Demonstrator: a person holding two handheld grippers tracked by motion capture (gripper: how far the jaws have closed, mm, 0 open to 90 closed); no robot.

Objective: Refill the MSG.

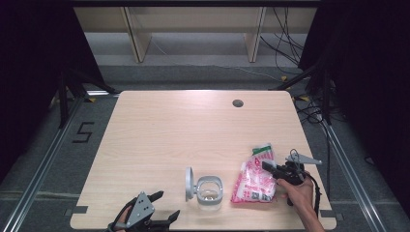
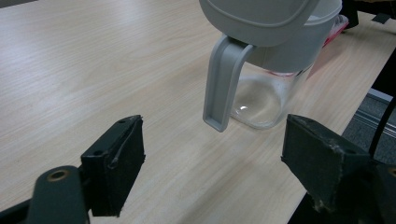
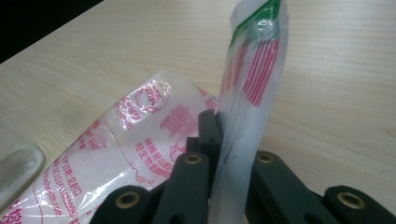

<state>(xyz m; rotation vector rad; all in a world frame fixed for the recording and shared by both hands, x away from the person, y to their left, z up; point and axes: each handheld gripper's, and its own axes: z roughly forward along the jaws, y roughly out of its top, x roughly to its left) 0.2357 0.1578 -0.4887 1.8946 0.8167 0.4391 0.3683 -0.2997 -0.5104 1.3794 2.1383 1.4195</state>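
Observation:
A clear glass jar [image 1: 209, 193] with a grey rim stands near the table's front edge, its grey hinged lid [image 1: 189, 183] swung open to the left. In the left gripper view the jar [image 2: 264, 95] is just ahead, the lid [image 2: 261, 18] overhead. My left gripper [image 1: 162, 204] is open at the front edge, left of the jar, nothing between its jaws. A pink-and-white printed plastic bag [image 1: 254, 179] with a green-striped top lies right of the jar. My right gripper [image 1: 269, 166] is shut on the bag's upper part [image 3: 243, 130], which stands up between the jaws.
The light wooden table [image 1: 193, 130] has a dark round grommet [image 1: 237, 103] near its far edge. Cables and shelf legs lie on the floor beyond. The table's front edge runs just beneath my left gripper.

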